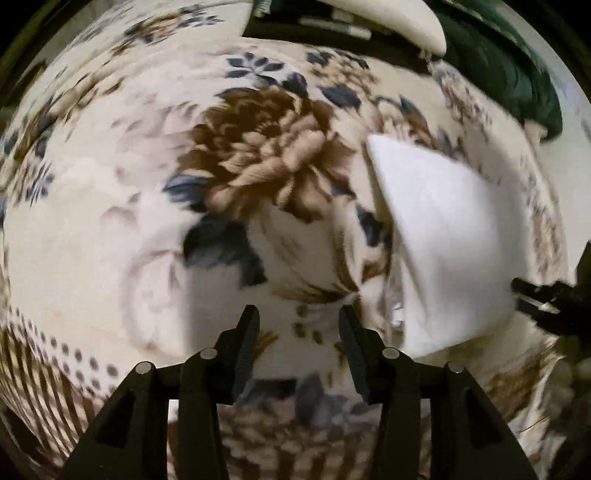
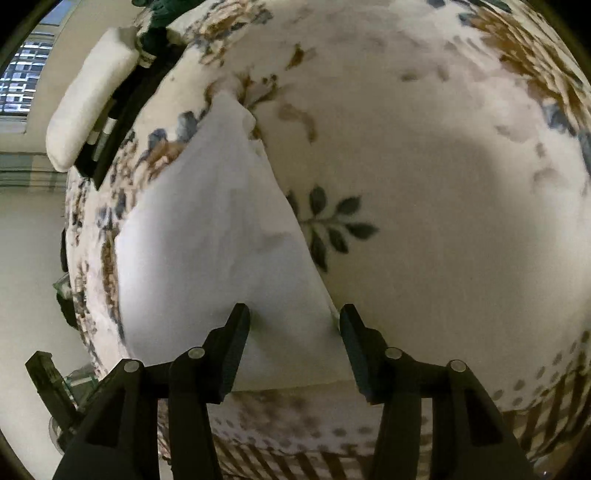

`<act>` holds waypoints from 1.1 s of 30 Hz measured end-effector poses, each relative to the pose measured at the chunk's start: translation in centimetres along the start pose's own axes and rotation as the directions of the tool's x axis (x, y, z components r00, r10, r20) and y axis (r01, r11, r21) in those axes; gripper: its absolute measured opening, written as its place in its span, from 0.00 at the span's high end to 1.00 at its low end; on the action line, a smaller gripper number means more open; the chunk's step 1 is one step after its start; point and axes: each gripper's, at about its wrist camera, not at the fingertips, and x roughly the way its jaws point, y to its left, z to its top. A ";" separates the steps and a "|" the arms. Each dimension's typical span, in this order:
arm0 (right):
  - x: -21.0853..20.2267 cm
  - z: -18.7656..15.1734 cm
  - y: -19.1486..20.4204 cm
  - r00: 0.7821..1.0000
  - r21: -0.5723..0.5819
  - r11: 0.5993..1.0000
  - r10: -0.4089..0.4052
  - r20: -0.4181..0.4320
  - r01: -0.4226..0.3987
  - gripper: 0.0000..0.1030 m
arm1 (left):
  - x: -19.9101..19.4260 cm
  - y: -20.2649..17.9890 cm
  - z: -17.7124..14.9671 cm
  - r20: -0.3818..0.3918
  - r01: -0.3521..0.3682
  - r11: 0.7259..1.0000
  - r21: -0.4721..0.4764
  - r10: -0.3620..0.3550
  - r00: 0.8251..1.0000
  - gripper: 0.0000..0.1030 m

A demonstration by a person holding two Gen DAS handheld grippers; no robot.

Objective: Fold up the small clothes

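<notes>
Two black two-finger grippers over a cream plush blanket (image 1: 110, 229) printed with brown flowers and grey-blue leaves. On the blanket, one small white cloth garment (image 2: 221, 240), folded flat into a roughly triangular shape, point away from the right wrist camera. Left gripper (image 1: 297, 314) partly open, jaws apart, nothing between them, only blanket pile below; garment (image 1: 443, 240) just beside it, off its right finger, not touched. Right gripper (image 2: 293, 314) likewise partly open, jaws standing apart over the near edge of the garment: left finger (image 2: 236, 332) above the white cloth, right finger (image 2: 354, 332) just past the garment's right edge, above bare blanket. No pinch visible; whether either fingertip touches the cloth cannot be told. Beyond the garment's far point, at the blanket's edge, a cream cushion-like pad (image 2: 88, 107) beside a dark slatted frame (image 2: 122, 110). Dark green fabric (image 1: 498, 66) past the blanket's far edge in the left wrist view, near the same pad (image 1: 406, 22).
</notes>
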 end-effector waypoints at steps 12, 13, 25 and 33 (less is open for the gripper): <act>1.2 0.4 1.0 0.999 -0.076 0.997 -0.016 -0.050 0.012 0.48 | 4.4 -4.9 -2.4 -0.124 -0.041 0.989 0.145 0.059 0.991 0.57; 1.4 0.5 0.9 0.999 -0.076 0.997 -0.019 -0.050 0.016 0.48 | 4.0 -4.2 -2.3 -0.118 -0.093 0.979 0.184 0.115 0.986 0.58; -0.7 0.4 0.5 0.997 -0.059 0.997 0.054 -0.048 -0.057 0.48 | 4.8 -8.2 -2.9 -0.134 -0.013 0.981 0.196 0.039 0.990 0.58; 0.2 -0.3 -0.2 0.995 -0.084 0.996 -0.006 -0.101 -0.003 0.48 | 4.5 -8.4 -3.4 -0.049 -0.270 0.888 0.373 0.310 0.950 0.51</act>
